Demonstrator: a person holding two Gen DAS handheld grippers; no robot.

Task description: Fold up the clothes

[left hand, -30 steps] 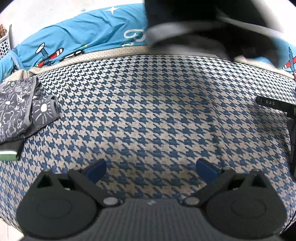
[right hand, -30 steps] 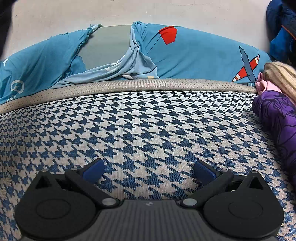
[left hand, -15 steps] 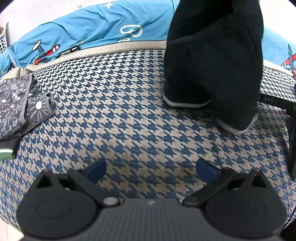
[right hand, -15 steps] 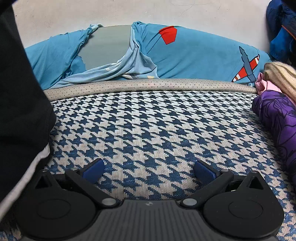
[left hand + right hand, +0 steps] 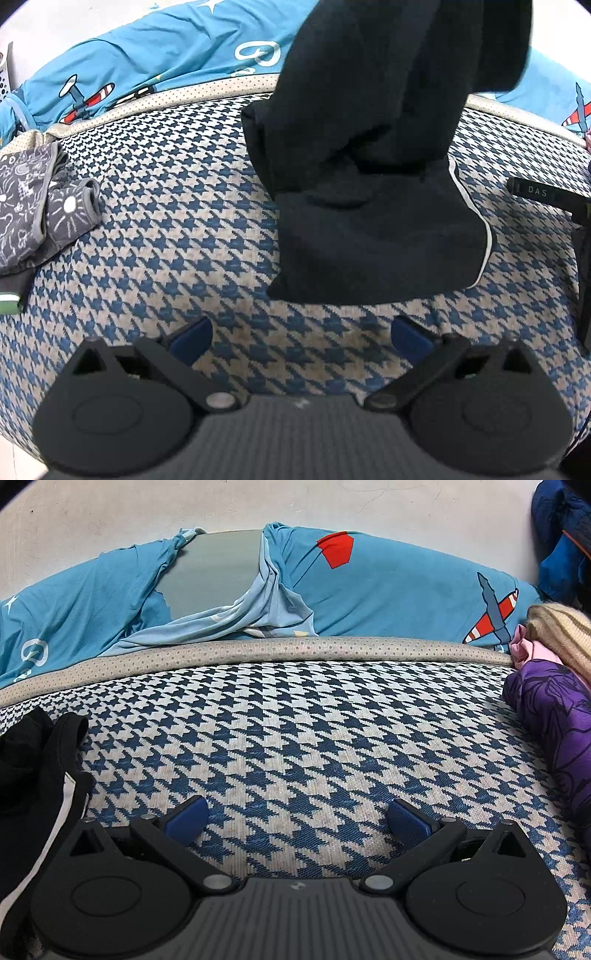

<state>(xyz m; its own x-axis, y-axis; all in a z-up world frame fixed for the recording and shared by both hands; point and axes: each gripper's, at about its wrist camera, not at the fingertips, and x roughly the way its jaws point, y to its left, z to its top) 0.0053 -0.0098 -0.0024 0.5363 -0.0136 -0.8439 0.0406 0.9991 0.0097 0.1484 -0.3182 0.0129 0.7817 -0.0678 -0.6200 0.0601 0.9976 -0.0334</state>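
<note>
A black garment (image 5: 373, 206) with thin white piping comes down from above onto the blue-and-cream houndstooth surface (image 5: 177, 229); its lower part lies crumpled there while the upper part still hangs. What holds it up is out of frame. My left gripper (image 5: 301, 336) rests open just in front of the garment's near edge, with nothing between its blue pads. In the right wrist view the same black garment (image 5: 33, 775) lies at the far left. My right gripper (image 5: 297, 818) is open over bare houndstooth fabric (image 5: 314, 738), to the garment's right.
A grey patterned folded garment (image 5: 33, 210) lies at the left edge. A purple garment (image 5: 554, 716) and a striped knit item (image 5: 561, 631) sit at the right. A blue aeroplane-print sheet (image 5: 388, 590) bunches along the back by the wall. A black bar marked DAS (image 5: 539, 194) juts in from the right.
The black garment has dropped from high up onto the houndstooth surface and its lower part now lies crumpled there. Both grippers stay put and open.
</note>
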